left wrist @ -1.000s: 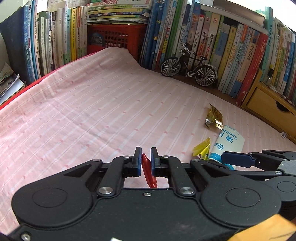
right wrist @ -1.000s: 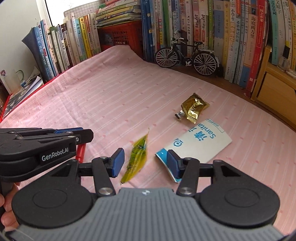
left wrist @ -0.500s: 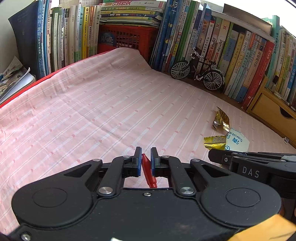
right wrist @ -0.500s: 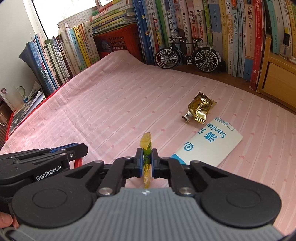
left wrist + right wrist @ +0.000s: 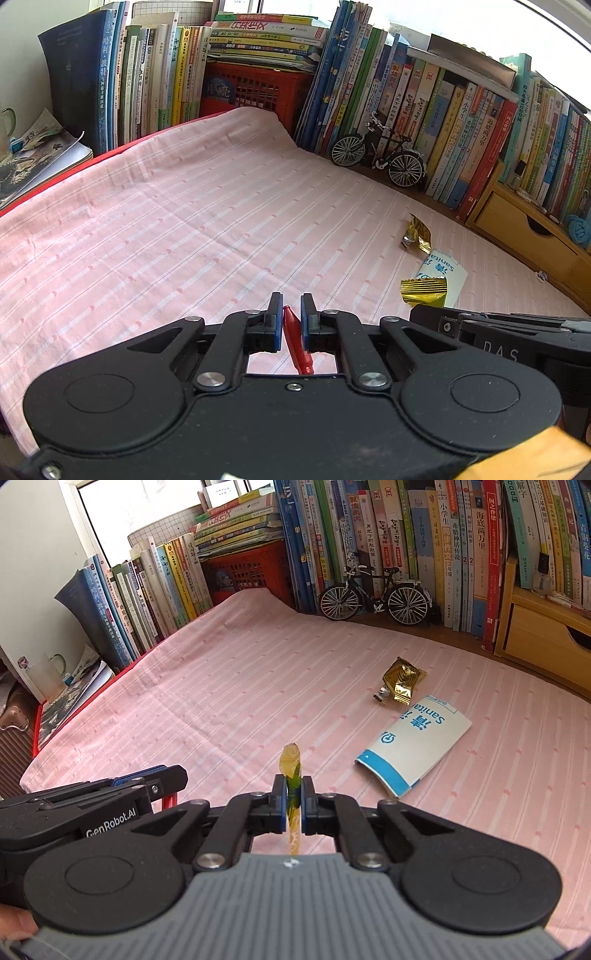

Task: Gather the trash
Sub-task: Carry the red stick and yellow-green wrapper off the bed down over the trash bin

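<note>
My left gripper (image 5: 291, 317) pinches a red wrapper (image 5: 297, 341); my right gripper (image 5: 293, 795) is clamped on a yellow-green wrapper (image 5: 291, 775), lifted above the pink cloth (image 5: 221, 686).

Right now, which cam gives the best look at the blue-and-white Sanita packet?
Right wrist. The blue-and-white packet lies flat on the pink cloth, its whole face and lettering in view, just below the crumpled gold wrapper. The left wrist view shows only its upper part, the rest hidden behind the right gripper's yellow wrapper.
</note>
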Available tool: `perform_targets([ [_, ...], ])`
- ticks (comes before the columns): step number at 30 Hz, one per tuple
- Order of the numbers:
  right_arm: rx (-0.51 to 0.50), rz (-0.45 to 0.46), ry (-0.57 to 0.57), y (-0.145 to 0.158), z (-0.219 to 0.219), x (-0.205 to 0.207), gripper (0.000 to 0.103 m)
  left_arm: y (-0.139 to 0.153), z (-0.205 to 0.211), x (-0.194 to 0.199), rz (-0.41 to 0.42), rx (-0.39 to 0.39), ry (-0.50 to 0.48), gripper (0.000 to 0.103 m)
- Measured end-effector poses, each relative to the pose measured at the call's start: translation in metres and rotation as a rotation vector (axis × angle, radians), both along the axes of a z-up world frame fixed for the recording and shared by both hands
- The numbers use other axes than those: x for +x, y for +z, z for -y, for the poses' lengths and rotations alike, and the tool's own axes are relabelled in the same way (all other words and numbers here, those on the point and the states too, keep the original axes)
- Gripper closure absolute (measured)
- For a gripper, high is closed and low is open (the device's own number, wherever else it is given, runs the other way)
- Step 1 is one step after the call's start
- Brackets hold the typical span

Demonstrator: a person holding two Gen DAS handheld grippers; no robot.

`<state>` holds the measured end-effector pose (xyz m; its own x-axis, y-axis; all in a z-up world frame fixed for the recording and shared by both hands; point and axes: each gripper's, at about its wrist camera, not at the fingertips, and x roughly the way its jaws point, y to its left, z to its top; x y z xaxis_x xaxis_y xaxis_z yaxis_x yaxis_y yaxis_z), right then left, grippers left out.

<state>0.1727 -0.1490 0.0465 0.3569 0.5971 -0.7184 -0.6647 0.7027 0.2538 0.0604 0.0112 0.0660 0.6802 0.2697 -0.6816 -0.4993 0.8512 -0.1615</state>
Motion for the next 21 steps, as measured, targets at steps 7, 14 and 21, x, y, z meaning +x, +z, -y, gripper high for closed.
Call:
perform_targets([
  [7, 0.006, 0.024, -0.02, 0.018, 0.01, -0.055, 0.093, 0.016, 0.004, -0.055, 0.026, 0.004, -0.025, 0.094],
  [14, 0.02, 0.052, -0.075, 0.038, 0.023, -0.128, 0.093, 0.036, 0.009, -0.142, 0.052, 0.002, -0.06, 0.094],
  [21, 0.045, 0.059, -0.125, 0.05, 0.039, -0.209, 0.093, 0.057, 0.013, -0.236, 0.054, 0.031, -0.101, 0.094],
])
